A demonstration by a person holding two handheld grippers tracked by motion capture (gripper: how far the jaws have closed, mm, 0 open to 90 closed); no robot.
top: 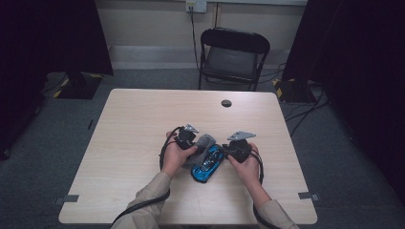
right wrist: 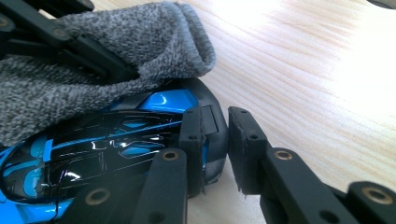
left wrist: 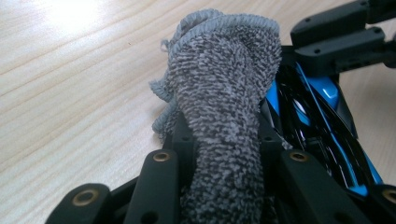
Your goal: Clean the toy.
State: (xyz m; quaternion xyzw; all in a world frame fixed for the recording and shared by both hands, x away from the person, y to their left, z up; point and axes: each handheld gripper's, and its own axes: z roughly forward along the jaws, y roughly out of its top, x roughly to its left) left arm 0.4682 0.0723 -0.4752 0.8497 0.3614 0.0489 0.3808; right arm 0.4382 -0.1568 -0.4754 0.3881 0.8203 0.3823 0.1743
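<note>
- Car (top: 208, 163), a blue and black toy, lies near the middle of the table (top: 133, 143) in the high view, nose toward the person, with a grey cloth (top: 202, 144) draped against its left side.
- Same view: the left gripper (top: 192, 142) comes in from the left, hand wrapped around its body, forearm angled in from the bottom edge; the right gripper (top: 228, 151) meets the car from the right, its hand held low over the table. Each gripper carries a grey plate on top. A black chair (top: 232, 57) stands beyond the far edge.
- Left gripper view: the left gripper's (left wrist: 227, 154) jaws are clamped on the cloth (left wrist: 224, 93), which rises between them in a thick roll and folds over at the top. The car (left wrist: 322, 116) lies just right of the cloth, touching it, and the right gripper's jaws reach in at the upper right.
- Right gripper view: the right gripper (right wrist: 215, 140) points level along the table (right wrist: 303, 70). One jaw lies against the car's (right wrist: 116, 140) rear end; a narrow gap shows between the jaws, and I cannot tell whether they pinch an edge of the car. The cloth (right wrist: 70, 93) covers the car's far side, with the left gripper's jaws on it.
</note>
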